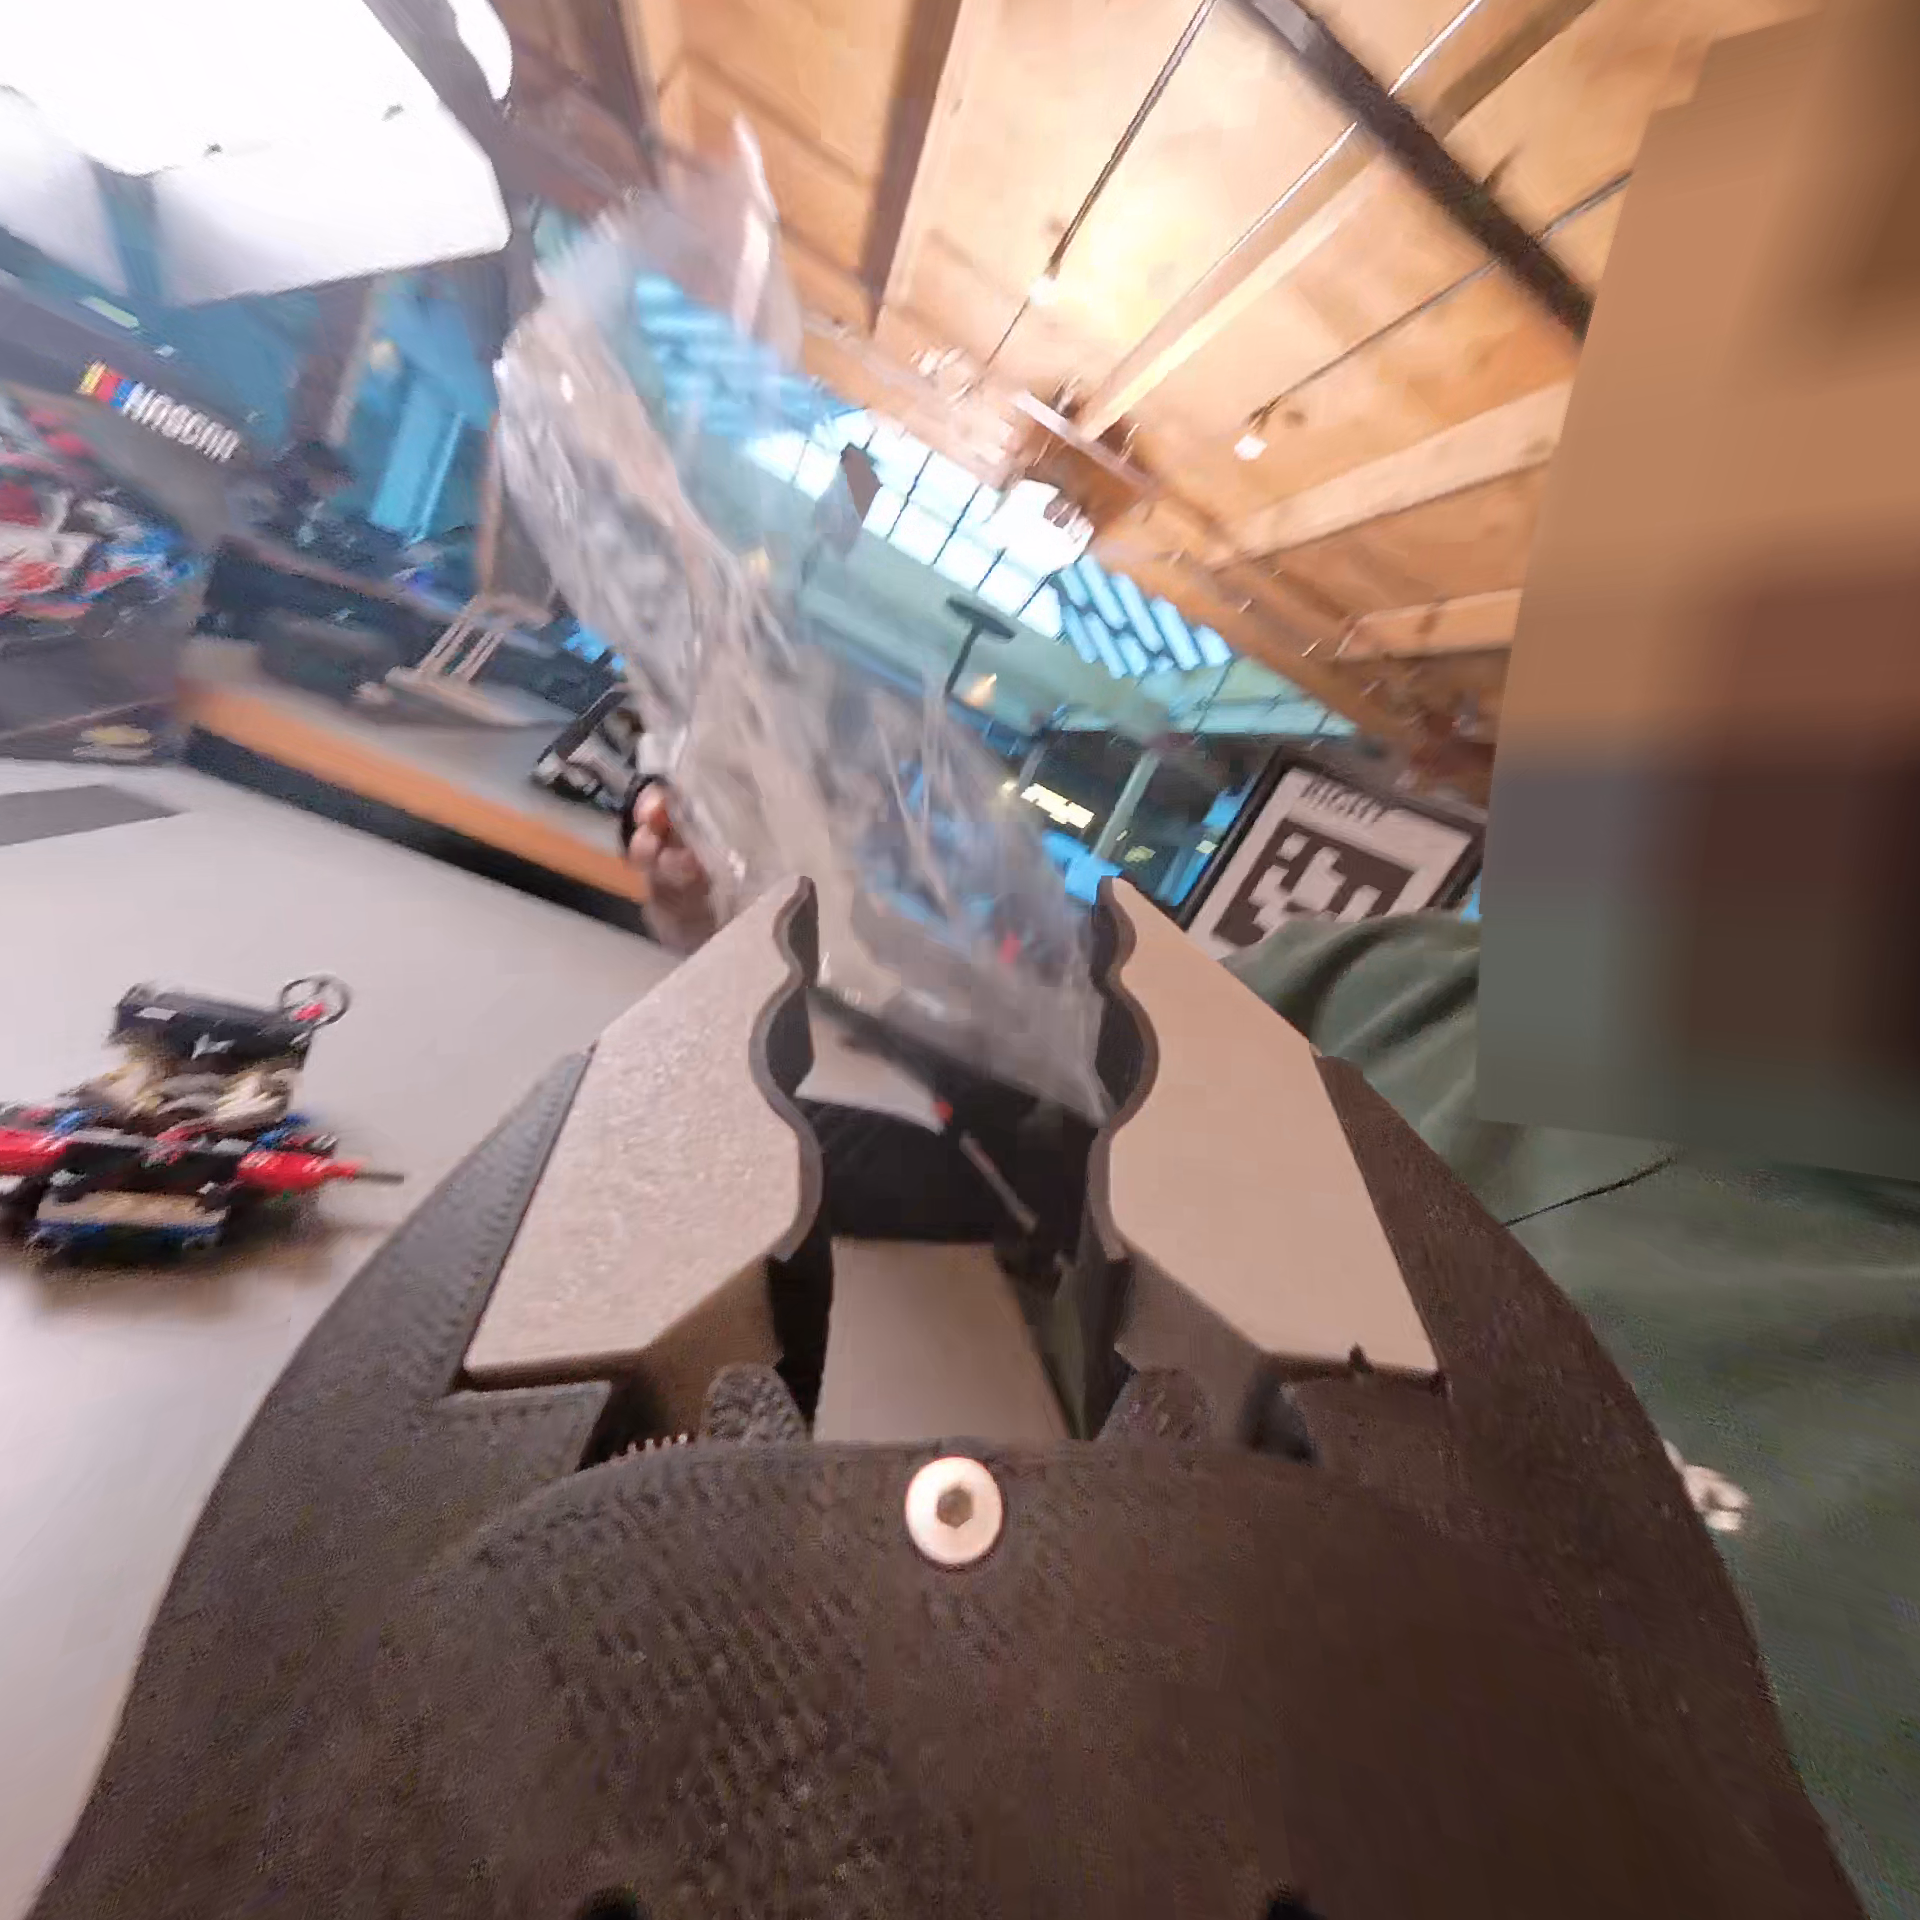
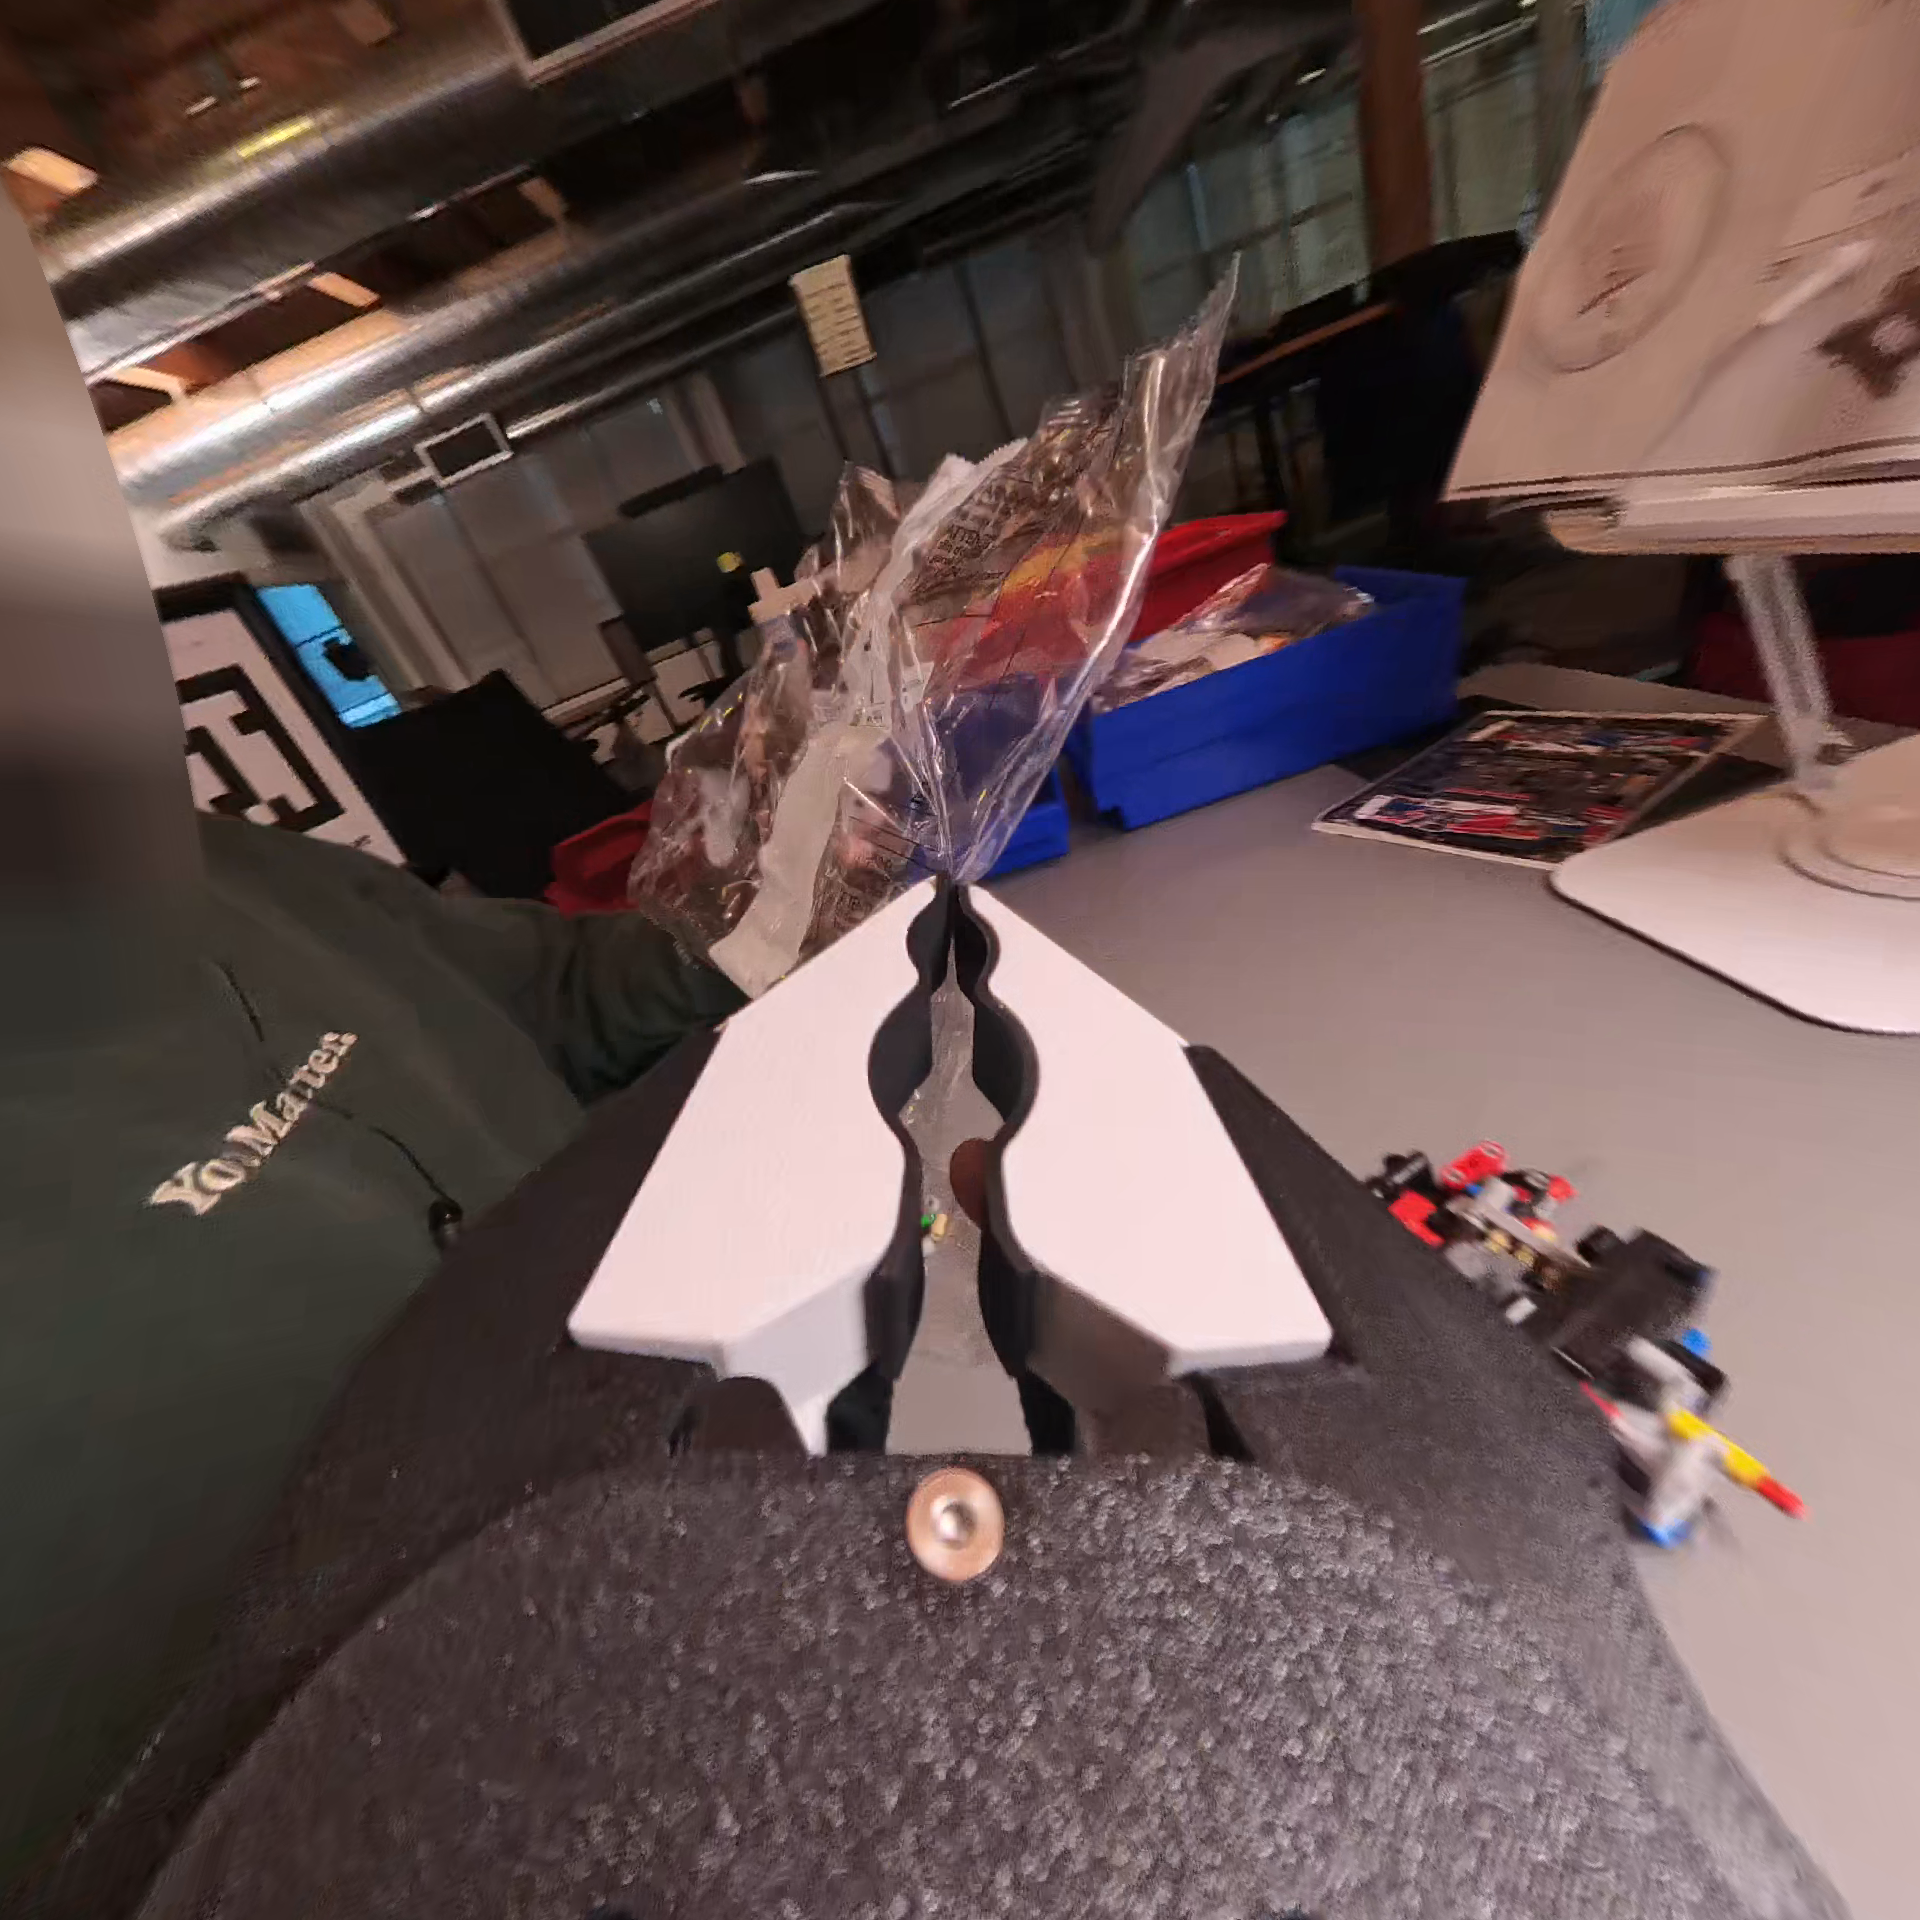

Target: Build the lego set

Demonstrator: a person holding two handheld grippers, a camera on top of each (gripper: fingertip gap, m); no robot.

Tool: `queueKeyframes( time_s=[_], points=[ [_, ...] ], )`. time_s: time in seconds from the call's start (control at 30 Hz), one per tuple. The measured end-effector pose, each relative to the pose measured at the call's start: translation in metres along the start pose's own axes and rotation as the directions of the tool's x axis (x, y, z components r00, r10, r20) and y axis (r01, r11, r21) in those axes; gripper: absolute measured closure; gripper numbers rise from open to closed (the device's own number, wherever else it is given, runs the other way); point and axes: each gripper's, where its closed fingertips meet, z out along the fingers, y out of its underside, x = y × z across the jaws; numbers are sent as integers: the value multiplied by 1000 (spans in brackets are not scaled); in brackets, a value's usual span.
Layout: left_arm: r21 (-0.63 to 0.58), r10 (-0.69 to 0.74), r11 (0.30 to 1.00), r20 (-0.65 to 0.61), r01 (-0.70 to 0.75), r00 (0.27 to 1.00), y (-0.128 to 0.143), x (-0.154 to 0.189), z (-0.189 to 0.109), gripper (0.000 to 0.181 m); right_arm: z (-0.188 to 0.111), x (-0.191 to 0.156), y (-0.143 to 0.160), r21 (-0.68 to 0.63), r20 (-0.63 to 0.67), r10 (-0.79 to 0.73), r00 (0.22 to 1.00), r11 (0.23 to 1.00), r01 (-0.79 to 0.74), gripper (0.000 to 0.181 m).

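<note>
R tongs [image 2: 951, 894] clenched on printed clear bag [image 2: 935, 665], L tongs [image 1: 951, 935] released, gaping.

Both tongs are lifted and tipped upward, pointing up past the room rather than down. Left tongs [image 1: 951, 914] have their jaws spread, a clear gap between the tan fingers [image 1: 686, 1122], with the plastic bag [image 1: 727, 582] sitting in that gap; can't tell if the pads actually touch it. Right tongs [image 2: 951, 894] are squeezed together, white fingers [image 2: 1122, 1164] meeting at the tips and pinching a corner of the bag [image 2: 935, 665]. A bare hand [image 1: 675, 862] shows at the bag's far-left edge in the left wrist view. A dark green sleeve [image 2: 582, 987] sits close by the tongs.
</note>
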Motion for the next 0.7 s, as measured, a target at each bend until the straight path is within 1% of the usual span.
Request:
queueKeyframes(
  time_s=[0.03,0.1,0.13,0.17,0.23,0.27,0.3,0.37,0.43,0.47,0.5,0.53,0.57,0.6,0.63,0.7],
  points=[
    [37,-9,999,-33,10,999,-8,8,-5,132,12,-5,5,-11,47,-2,999,1000,2,181],
    [72,-3,997,-65,8,998,-18,19,-16,141,32,-11,11,-30,120,7,993,1000,-4,181],
    [84,0,996,-73,6,997,-21,24,-21,144,39,-11,14,-42,137,4,991,999,2,181],
    [90,8,996,-59,-3,998,-23,26,-25,150,46,-11,17,-53,152,2,988,999,6,181],
    [76,67,995,14,-68,998,-22,24,-30,164,58,-7,20,-61,160,10,987,998,0,181],
    [68,101,992,45,-104,994,-22,24,-32,167,63,-2,20,-60,150,15,989,998,-6,181],
    [62,125,990,92,-131,988,-23,21,-35,168,69,5,19,-54,122,20,992,998,-14,181],
    [37,179,981,231,-192,956,-26,7,-41,171,78,26,19,-57,4,18,1000,998,-18,179],
    [11,227,969,357,-247,906,-30,-5,-49,172,83,59,17,-95,-214,-46,976,995,26,164],
    [-3,243,964,420,-267,874,-32,-12,-53,172,81,72,14,-128,-326,-108,939,989,69,154],
    [-19,261,957,489,-289,832,-35,-19,-59,171,79,80,9,-170,-414,-186,891,977,126,148],
    [-41,290,946,552,-322,782,-37,-25,-65,171,80,79,2,-212,-461,-278,843,957,199,146],
    [-78,330,931,598,-357,730,-38,-30,-69,171,86,70,-4,-241,-466,-357,809,931,272,147],
    [-136,382,911,634,-389,673,-37,-35,-72,171,96,56,-7,-258,-443,-408,799,911,322,149],
    [-205,439,886,658,-416,612,-35,-40,-73,171,111,40,-5,-268,-397,-426,813,901,341,149],
    [-339,548,827,662,-448,511,-26,-48,-69,171,146,5,10,-268,-267,-396,879,906,327,145]
  ],
)
